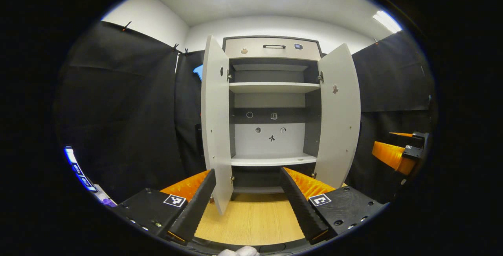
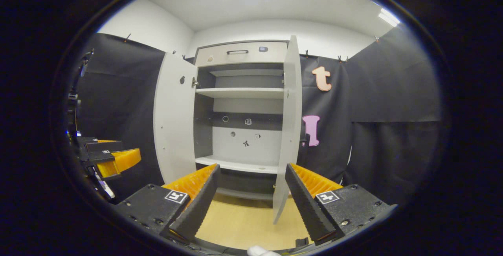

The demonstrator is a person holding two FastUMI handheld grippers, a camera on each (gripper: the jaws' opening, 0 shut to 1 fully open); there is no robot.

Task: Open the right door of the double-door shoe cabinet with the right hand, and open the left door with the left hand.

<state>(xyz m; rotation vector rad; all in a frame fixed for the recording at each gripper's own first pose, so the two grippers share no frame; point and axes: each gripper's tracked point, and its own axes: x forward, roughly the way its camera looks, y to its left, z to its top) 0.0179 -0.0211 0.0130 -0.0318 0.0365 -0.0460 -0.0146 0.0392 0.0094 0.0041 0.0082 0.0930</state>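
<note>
Your shoe cabinet (image 1: 271,103) stands with left door (image 1: 215,122) and right door (image 1: 338,114) swung out, its flat pale shelves (image 1: 273,87) bare; left claw (image 1: 248,177) and right claw (image 2: 251,173) gape wide, holding nothing.

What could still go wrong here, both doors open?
1. The left door stands edge-on just past the left hand-held gripper; pushing forward could knock it.
2. The right door likewise hangs between the fingers of the right hand-held gripper, which is open; closing could pinch its bottom edge.
</note>
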